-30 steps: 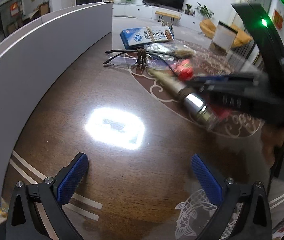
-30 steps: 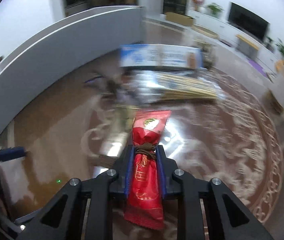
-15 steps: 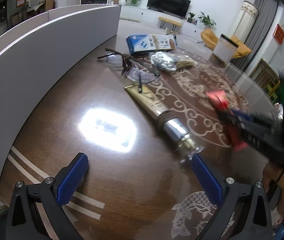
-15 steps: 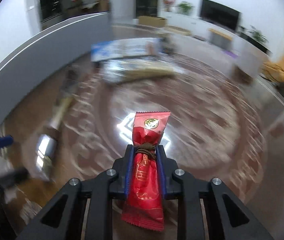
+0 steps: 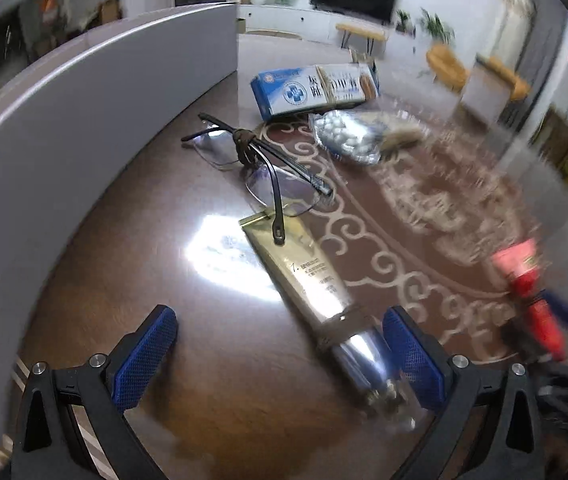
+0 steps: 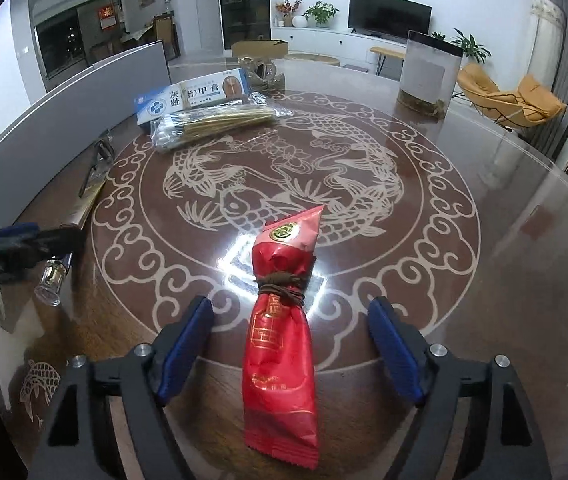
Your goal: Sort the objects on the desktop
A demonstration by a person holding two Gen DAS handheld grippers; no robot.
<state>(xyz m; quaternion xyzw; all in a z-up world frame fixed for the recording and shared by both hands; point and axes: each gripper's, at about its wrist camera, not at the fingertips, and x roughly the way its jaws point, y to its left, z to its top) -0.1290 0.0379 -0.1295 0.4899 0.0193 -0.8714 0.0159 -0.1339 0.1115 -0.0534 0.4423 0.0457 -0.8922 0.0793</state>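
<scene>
A red snack packet (image 6: pixel 282 344) tied with brown cord lies on the patterned table between the fingers of my right gripper (image 6: pixel 290 312). Its jaws are opening and the blue pads stand clear of the packet on both sides. The same packet (image 5: pixel 528 280) shows blurred at the right of the left wrist view. My left gripper (image 5: pixel 280 336) is open above the table, with the silver cap end of a gold tube (image 5: pixel 304 276) just inside its right pad. Folded glasses (image 5: pixel 260 168) rest with one temple tip on the tube's flat end.
A blue and white medicine box (image 6: pixel 192 94) and a clear bag of cotton swabs (image 6: pixel 220 124) lie at the far side of the table. A grey curved partition (image 5: pixel 64 120) borders the left. A white-faced clear container (image 6: pixel 428 72) stands at the back right.
The right gripper's jaws have parted and let go of the red packet, which now lies on the table. The left gripper has shifted toward the gold tube.
</scene>
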